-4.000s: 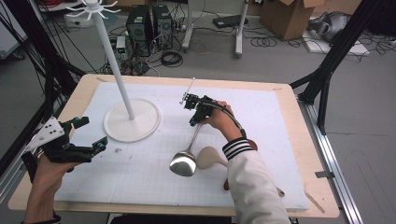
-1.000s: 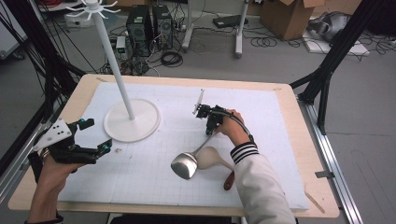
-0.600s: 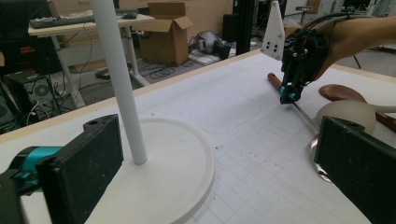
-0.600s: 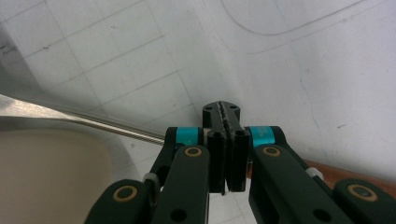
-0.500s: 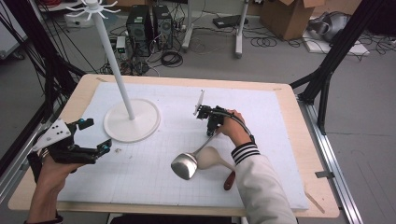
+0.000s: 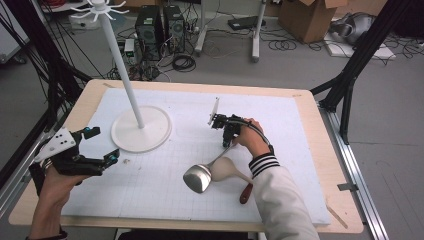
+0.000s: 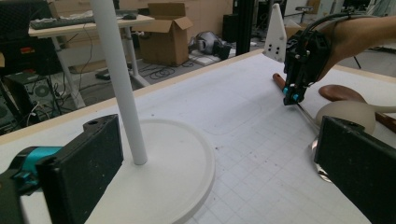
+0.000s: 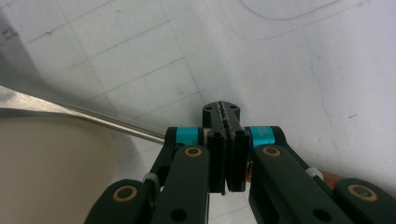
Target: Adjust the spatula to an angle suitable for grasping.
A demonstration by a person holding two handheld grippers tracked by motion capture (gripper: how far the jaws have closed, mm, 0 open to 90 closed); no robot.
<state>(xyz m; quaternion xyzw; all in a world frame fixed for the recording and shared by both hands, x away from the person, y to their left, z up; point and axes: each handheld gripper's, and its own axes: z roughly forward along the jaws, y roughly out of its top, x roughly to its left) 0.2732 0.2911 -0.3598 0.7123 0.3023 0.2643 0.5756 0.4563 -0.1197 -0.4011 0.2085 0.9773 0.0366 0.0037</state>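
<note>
The right gripper (image 6: 227, 138) is pinching the thin handle of the metal ladle (image 6: 199, 177), jaws pressed together on it; the ladle's bowl is lying well to the right of the white stand's base (image 6: 141, 131). The left gripper (image 6: 95, 148) is hanging just left of that base, jaws spread wide, gripping nothing.
</note>
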